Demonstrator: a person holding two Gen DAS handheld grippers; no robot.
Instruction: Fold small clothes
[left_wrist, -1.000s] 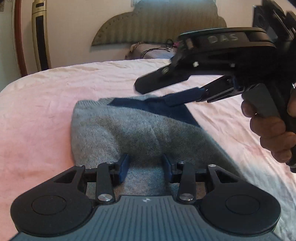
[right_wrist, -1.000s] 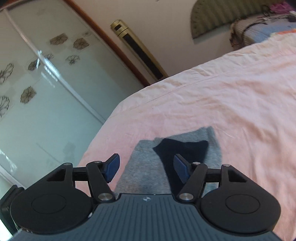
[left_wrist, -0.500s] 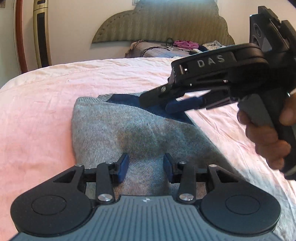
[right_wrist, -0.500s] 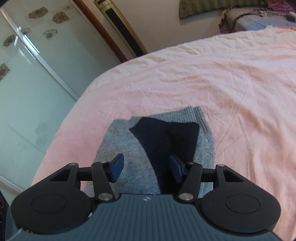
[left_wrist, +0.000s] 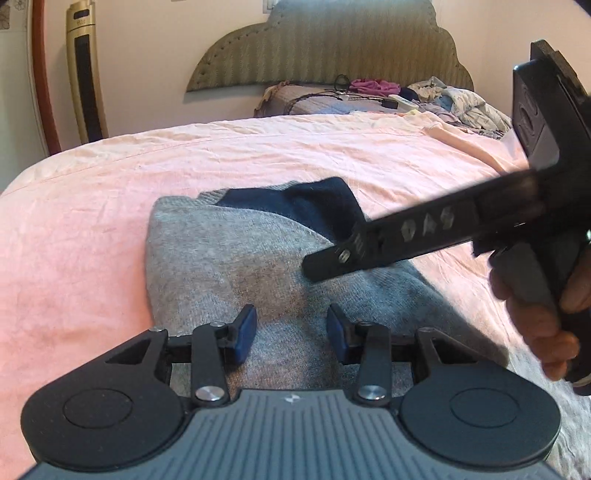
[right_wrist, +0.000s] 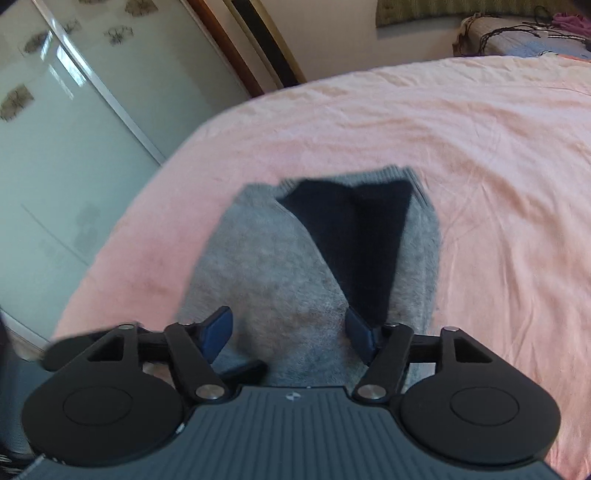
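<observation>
Garment: grey knit piece (left_wrist: 229, 258) with a navy part (left_wrist: 317, 206) at its far end, flat on the bed, directly ahead of and under both sets of jaws.
Navy part: ahead of the right jaws and slightly toward their right side (right_wrist: 354, 236); beyond the left jaws and to their right.
Left jaws (left_wrist: 291, 328): partly open, blue pads standing over the near grey edge, knit showing in the gap, no pinch visible.
Right jaws (right_wrist: 288, 328): partly open, just been closing, grey fabric between the pads, pads not seen pressing on it; right pad at the tip of the navy wedge.
Right jaws from the left view: tips hidden behind the tilted black body (left_wrist: 406, 240), low over the knit's middle; hand (left_wrist: 535, 314) on the handle.
Bed: pink sheet (left_wrist: 92, 221) around the knit on all sides; pillow and loose laundry (left_wrist: 454, 99) well beyond the jaws.
Step, as judged: lowering onto the near portion to take hold for a fold.
Next move, as judged: closing both pairs on the top layer only, then lifting evenly and carrying toward the navy end, without dragging the layer beneath.
</observation>
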